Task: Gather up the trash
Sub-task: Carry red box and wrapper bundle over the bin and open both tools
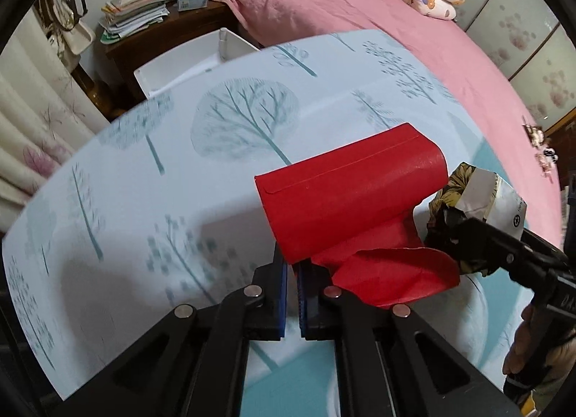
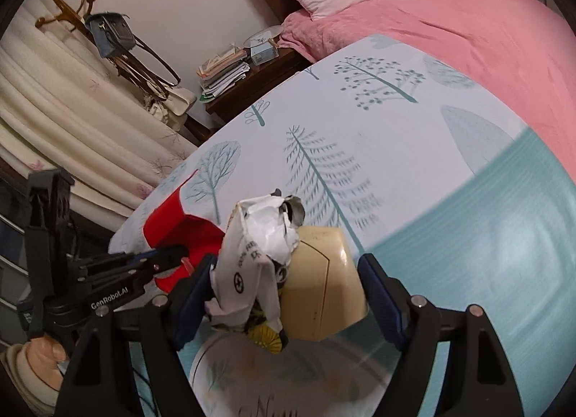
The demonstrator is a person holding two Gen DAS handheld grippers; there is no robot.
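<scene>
A red paper envelope (image 1: 352,197), curled and creased, is lifted over the tree-print tablecloth (image 1: 144,201), and my left gripper (image 1: 292,291) is shut on its lower edge. To the right, my right gripper (image 1: 457,237) carries a crumpled flower-print wrapper (image 1: 478,193). In the right wrist view, my right gripper (image 2: 286,265) is shut on a bundle: a crumpled white wrapper (image 2: 259,237) against the left pad and a beige carton (image 2: 324,276) against the right pad. The left gripper (image 2: 162,258) and red envelope (image 2: 172,233) sit close on the left.
A pink bed (image 2: 450,39) with pillows and soft toys lies behind the table. A dark nightstand (image 1: 154,31) holds stacked papers, with a white tray (image 1: 180,71) in front of it. Curtains (image 2: 72,121) and a coat stand with bags (image 2: 111,35) are on the left.
</scene>
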